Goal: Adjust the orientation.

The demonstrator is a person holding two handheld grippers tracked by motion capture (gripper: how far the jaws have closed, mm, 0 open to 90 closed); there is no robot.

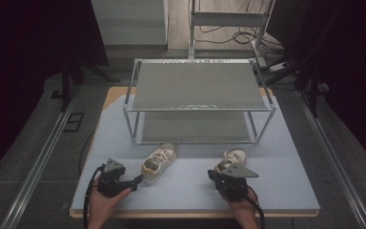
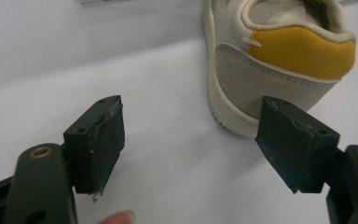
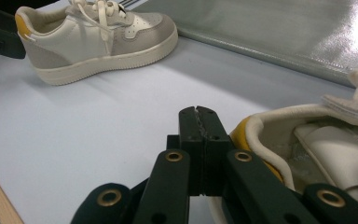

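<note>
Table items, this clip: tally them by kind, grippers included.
Shoes: 2, the left shoe and the right shoe
Shelf racks: 1, the two-tier rack
Grippers: 2, the left gripper and the right gripper
Total: 5

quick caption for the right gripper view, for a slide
Shut right gripper beside the near shoe's heel; second shoe lies beyond.
</note>
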